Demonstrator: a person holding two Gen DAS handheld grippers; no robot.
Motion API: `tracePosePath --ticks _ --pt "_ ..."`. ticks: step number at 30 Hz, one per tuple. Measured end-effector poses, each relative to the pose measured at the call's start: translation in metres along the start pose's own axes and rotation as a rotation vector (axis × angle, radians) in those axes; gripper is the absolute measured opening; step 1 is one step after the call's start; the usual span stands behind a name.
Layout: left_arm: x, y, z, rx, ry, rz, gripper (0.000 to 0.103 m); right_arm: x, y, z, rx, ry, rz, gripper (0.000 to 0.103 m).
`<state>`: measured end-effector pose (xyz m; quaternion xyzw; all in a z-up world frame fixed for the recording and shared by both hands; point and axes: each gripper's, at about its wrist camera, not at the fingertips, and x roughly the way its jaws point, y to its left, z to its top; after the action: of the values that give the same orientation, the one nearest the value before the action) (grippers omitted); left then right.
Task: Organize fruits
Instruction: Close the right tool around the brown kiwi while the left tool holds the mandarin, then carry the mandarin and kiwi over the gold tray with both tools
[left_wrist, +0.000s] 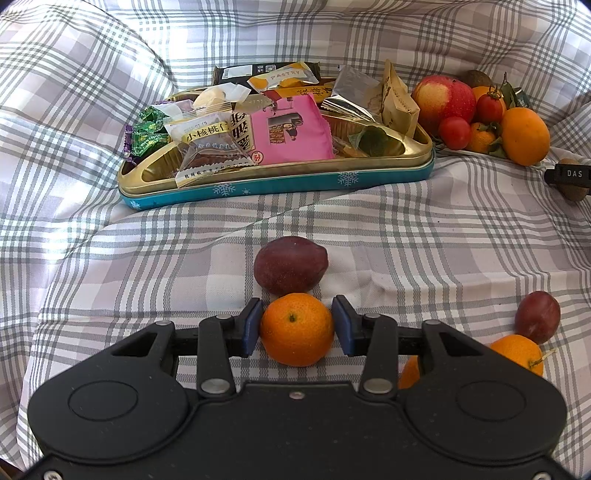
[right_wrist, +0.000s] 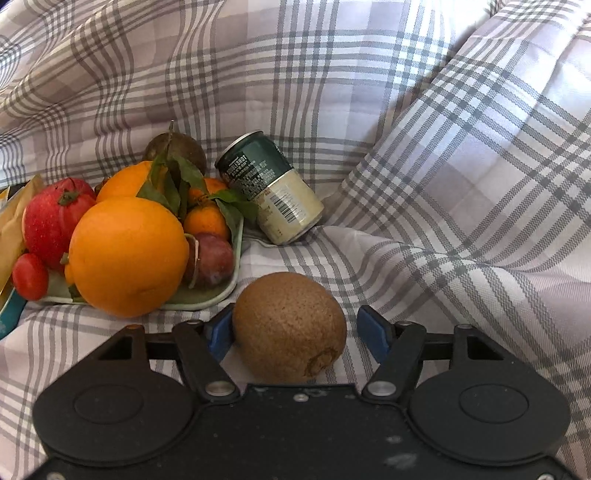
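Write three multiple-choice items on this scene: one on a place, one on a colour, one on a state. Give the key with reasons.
1. The kiwi lies:
A in the snack tin
B on the plaid cloth, in front of the fruit tray
C on top of the can

2. The fruit between the left gripper fingers is:
A green
B purple
C orange

3. The right gripper is:
A open around the kiwi
B clamped on an apple
C shut on nothing

Key:
1 B, it rests on cloth just outside the tray's rim.
2 C, a tangerine sits there.
3 A, a gap shows between the kiwi and one pad.
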<state>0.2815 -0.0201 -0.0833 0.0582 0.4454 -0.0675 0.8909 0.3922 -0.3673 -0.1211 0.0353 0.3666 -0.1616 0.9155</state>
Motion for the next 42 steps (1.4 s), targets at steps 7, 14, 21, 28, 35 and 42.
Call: tracePosePath --ticks 7,14,21,28,35,42 --pt "0.0 0.001 0.0 -0.006 0.003 -0.003 0.051 -0.015 0.005 -0.003 -0.012 0.015 0.027 0.06" --pt "0.001 0.001 0.001 -0.016 0.006 -0.007 0.051 -0.052 0.003 -0.019 -0.001 0.047 0.076 0.06" --pt "0.001 0.002 0.001 -0.021 0.01 -0.007 0.051 -0.091 0.001 -0.044 0.056 0.109 0.168 0.059" --pt "0.001 0.002 0.001 -0.023 0.01 -0.008 0.051 -0.13 0.012 -0.067 0.07 0.116 0.231 0.059" --pt "0.001 0.003 0.001 -0.024 0.01 -0.013 0.05 -0.159 0.022 -0.089 0.064 0.134 0.256 0.059" --pt "-0.002 0.0 0.001 -0.007 0.021 0.0 0.047 -0.177 0.022 -0.105 0.096 0.152 0.261 0.059"
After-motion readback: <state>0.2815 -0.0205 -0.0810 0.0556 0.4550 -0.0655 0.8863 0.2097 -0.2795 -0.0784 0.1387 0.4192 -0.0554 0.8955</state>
